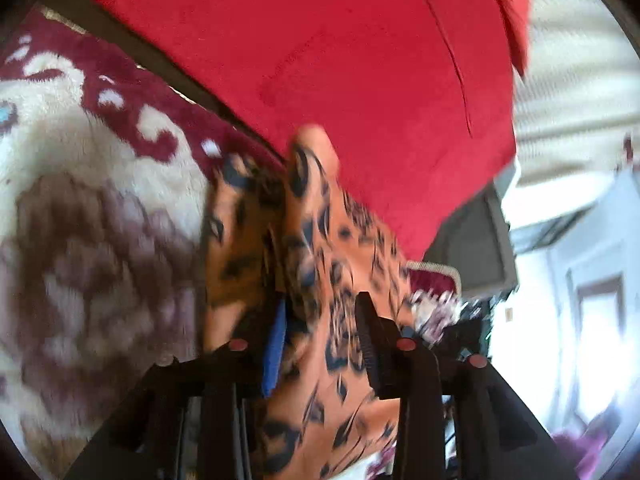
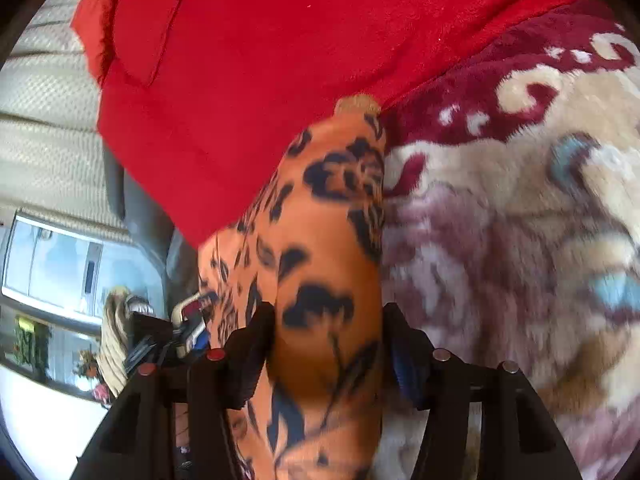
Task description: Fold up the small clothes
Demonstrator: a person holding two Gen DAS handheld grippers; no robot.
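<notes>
Left wrist view: my left gripper (image 1: 320,344) pinches a bunched fold of the orange print cloth (image 1: 320,248) over the blanket (image 1: 80,200), a red garment (image 1: 340,60) beyond. Right wrist view: my right gripper (image 2: 326,352) clamps the cloth's thick roll (image 2: 320,220). Soft, light, likely slippery; I'd grip hems. No containers visible.

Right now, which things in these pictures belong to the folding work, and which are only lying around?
Belong to the job:
- orange patterned garment, between the fingers of both grippers
- red garment, lying flat beyond it
- left gripper
- right gripper

Just lying about:
- plush floral blanket underneath
- grey chair at the edge
</notes>
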